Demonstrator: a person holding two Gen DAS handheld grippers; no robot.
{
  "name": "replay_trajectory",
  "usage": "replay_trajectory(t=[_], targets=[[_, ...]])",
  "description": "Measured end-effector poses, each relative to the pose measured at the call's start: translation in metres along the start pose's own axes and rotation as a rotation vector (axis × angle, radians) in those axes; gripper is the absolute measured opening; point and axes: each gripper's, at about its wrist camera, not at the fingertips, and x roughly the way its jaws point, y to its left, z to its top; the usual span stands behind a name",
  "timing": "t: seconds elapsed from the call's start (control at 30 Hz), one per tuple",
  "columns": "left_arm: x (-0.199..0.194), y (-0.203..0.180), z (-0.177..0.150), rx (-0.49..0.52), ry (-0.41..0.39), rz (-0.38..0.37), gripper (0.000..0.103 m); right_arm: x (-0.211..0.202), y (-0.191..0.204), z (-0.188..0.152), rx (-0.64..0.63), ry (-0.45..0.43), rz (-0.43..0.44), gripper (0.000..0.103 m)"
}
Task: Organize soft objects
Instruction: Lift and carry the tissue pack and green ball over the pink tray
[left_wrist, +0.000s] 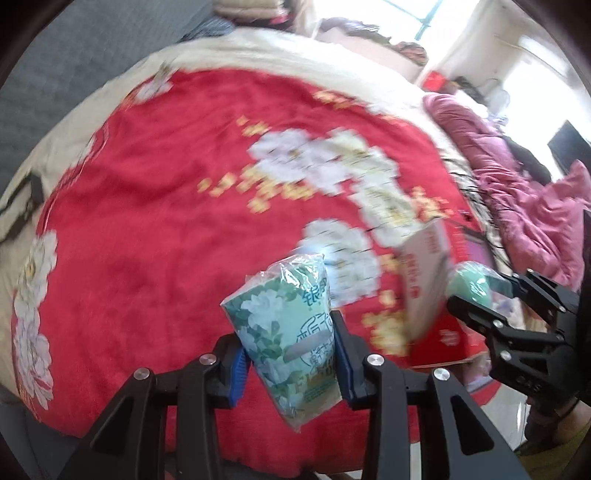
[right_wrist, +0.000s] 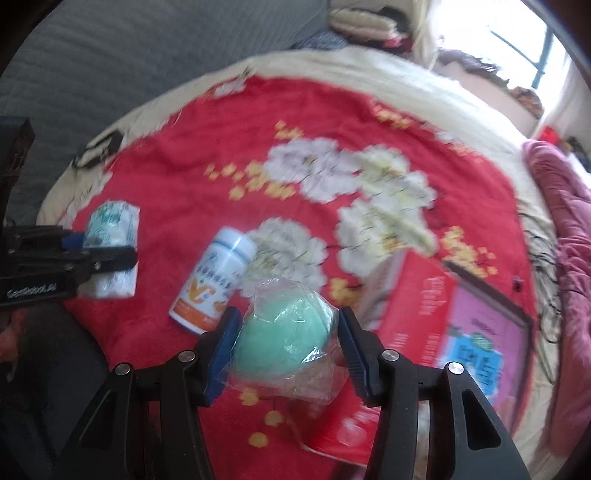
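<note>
Teal, flower-printed plastic wraps the soft tissue pack (left_wrist: 286, 332) that our left gripper (left_wrist: 290, 356) clamps between its blue pads, the pack's long axis running up along the fingers toward the centre of the left wrist view. Our right gripper (right_wrist: 288, 341) squeezes a mint-green round sponge in a clear crinkly bag (right_wrist: 286, 338), low in the middle of its own view.

We judge the next move turns on the open red cardboard box with a pink lining (right_wrist: 454, 332). In the right wrist view it lies just right of the sponge, almost under the right fingers; in the left wrist view the same box sits at the lower right, beyond the right gripper. So the right hand is nearer, and the left must cross rightward.

A white vitamin bottle with an orange label (right_wrist: 212, 284) lies on the red floral blanket (right_wrist: 177, 162), left of the sponge.
</note>
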Motion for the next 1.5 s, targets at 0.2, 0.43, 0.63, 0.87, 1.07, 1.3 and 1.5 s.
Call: replay_trajectory(t=[0.2,0.43,0.63,0.87,1.07,1.3,1.5], targets=[[-0.025,-0.072,0.006,0.122,-0.049,-0.073,0.039,-0.049,-0.041,-0.02,0.091,-0.071,-0.061,0.055],[-0.028,-0.149,-0.002,0.265,-0.05,-0.125,0.039,-0.101,-0.105,-0.071,0.235,-0.128,-0.15,0.055],[-0.015,-0.21,-0.018,0.383,-0.021,-0.167,0.039,-0.125,-0.146,-0.119,0.342,-0.133,-0.194,0.055],[0.013,-0.282,-0.037,0.487,0.042,-0.232,0.039,-0.13,-0.177,-0.172,0.434,-0.105,-0.205,0.055],[0.04,-0.329,-0.05,0.554,0.076,-0.28,0.039,-0.126,-0.191,-0.204,0.474,-0.073,-0.19,0.055],[0.085,-0.344,-0.056,0.587,0.153,-0.247,0.039,-0.111,-0.195,-0.218,0.472,-0.032,-0.165,0.055],[0.103,-0.325,-0.052,0.563,0.176,-0.192,0.039,-0.088,-0.192,-0.214,0.455,-0.014,-0.143,0.055]])
